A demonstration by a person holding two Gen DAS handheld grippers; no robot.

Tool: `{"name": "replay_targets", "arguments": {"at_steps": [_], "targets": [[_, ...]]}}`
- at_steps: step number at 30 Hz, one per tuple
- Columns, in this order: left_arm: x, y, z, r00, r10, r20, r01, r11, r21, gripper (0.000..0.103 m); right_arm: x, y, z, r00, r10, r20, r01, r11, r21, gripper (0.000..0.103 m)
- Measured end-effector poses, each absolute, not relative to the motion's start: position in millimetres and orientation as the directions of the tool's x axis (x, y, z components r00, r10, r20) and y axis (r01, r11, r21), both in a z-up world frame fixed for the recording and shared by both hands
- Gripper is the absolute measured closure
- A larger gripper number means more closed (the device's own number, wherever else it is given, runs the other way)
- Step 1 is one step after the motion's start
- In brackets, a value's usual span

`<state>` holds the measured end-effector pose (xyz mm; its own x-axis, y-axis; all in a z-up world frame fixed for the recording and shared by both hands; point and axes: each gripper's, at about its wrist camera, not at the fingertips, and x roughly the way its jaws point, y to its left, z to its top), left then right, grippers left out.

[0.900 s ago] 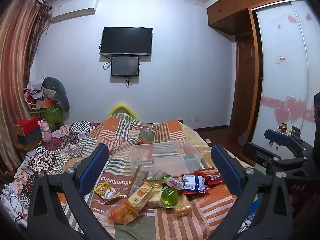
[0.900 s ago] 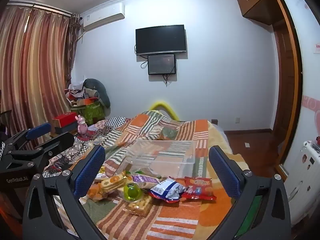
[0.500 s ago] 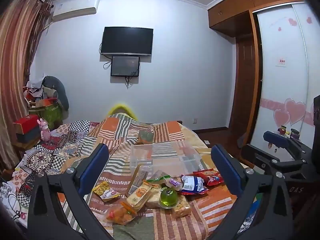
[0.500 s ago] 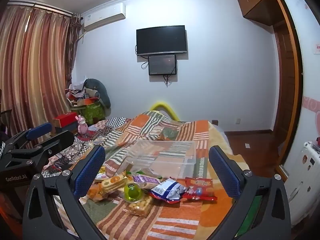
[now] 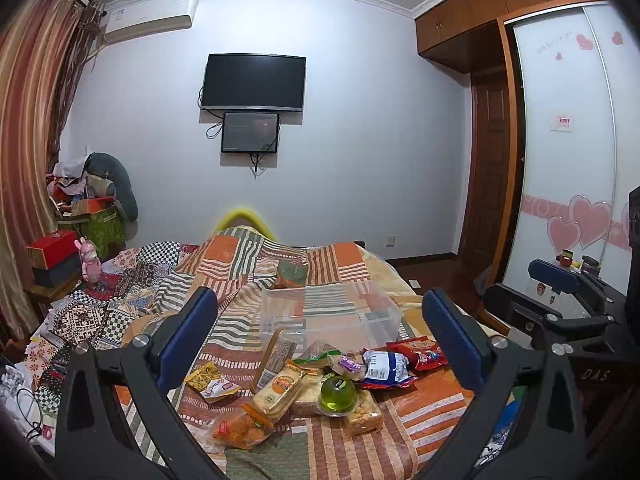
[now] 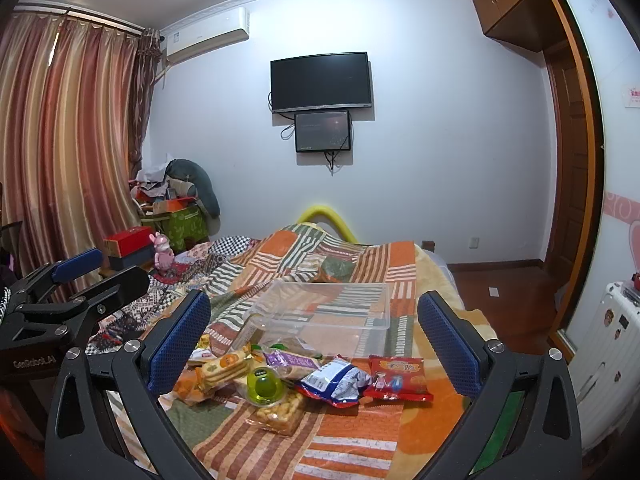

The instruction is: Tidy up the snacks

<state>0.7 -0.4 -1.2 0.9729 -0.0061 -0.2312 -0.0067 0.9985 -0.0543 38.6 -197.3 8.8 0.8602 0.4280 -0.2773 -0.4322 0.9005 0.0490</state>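
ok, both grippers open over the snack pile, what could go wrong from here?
1. The green jelly cup sits atop a biscuit pack; nudging a neighbour may roll it off.
2. Packets overlap, so a grip on the blue-white packet might drag the red packet.
3. The clear bin rests on soft quilt and may tilt.

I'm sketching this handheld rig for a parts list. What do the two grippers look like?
Both look alike: the left gripper and right gripper have black angular frames with triangular cut-outs and silver screw heads. Their jaws carry flat blue textured pads. Seen from the other camera, the left one bears white lettering on its black body, the right one "DAS". No cables or sleeves show.
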Motion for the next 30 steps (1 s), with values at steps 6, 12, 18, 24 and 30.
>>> {"name": "replay_targets", "arguments": {"at_steps": [6,12,18,24,30], "targets": [[0.3,-0.3,-0.9,0.973,-0.008,-0.23,-0.006,0.998,-0.057,0.0,38.0,-197.5,9.6,0.86,0.431,-0.273,-0.435,0.899,0.048,0.0],[0.0,0.0,-1.2,0.973,-0.007,-0.229,-0.007,0.998,-0.058,0.0,36.9,-197.4,11.3,0.861,0.43,-0.271,-0.433,0.9,0.052,0.0],[0.3,-0.8,-0.5,0.973,-0.008,-0.23,-0.007,0.998,-0.063,0.0,35.9,-198.1,11.0,0.863,0.43,-0.266,-0.432,0.9,0.053,0.0],[0.5,0.6,-0.5,0.973,-0.009,-0.229,-0.006,0.998,-0.064,0.0,35.7,-198.8,11.5,0.862,0.431,-0.266,-0.433,0.9,0.054,0.0],[0.0,0.8,-0.3,0.973,-0.011,-0.229,-0.004,0.998,-0.066,0.0,35.4,-198.7,12.1,0.863,0.431,-0.264,-0.433,0.9,0.054,0.0]]}}
